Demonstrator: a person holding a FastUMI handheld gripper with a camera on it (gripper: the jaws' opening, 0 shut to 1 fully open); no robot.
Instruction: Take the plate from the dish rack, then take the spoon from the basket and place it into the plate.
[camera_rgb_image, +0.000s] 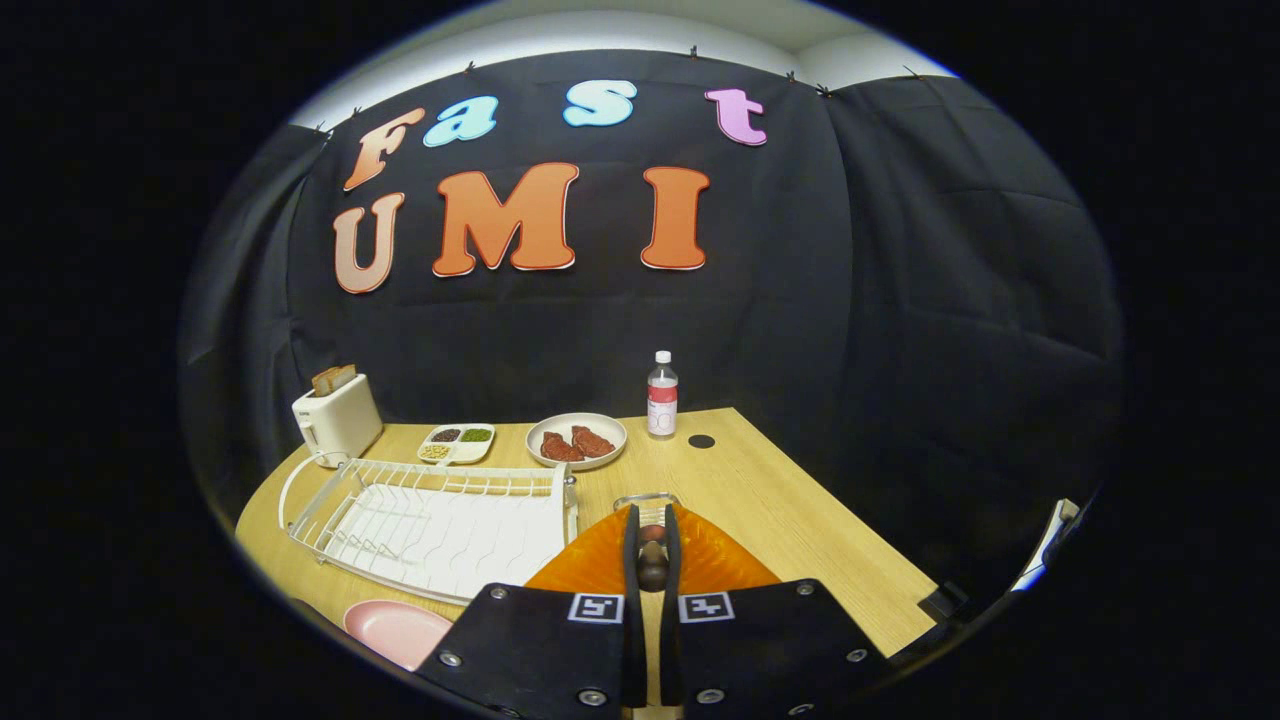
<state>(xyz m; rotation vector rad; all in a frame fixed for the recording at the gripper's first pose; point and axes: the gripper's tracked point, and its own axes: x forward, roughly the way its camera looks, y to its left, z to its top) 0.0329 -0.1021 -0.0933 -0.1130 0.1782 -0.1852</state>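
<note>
The gripper (652, 560) is seen nearly closed, and between its two orange fingers (590, 570) a thin brown handle is held, which is judged to be the spoon (653, 572). Both fingers seem to press on it, so the claw is taken as gripping the spoon. Just beyond the fingertips the wire rim of the basket (645, 497) is visible.

The pink plate (397, 630) is already out of the dish rack (440, 520). It lies flat on the wooden table (780, 500), near and to the left of the fingers, just beside the near edge of the rack.

The spoon is judged to be light, stiff and a little slippery, because its handle is narrow and rounded. A grip at the middle of the handle is the safest, so that it does not swing. The plate looks smooth, probably plastic and shallow, so the spoon may slide on it if released from high. The rack is made of white coated wire.
</note>
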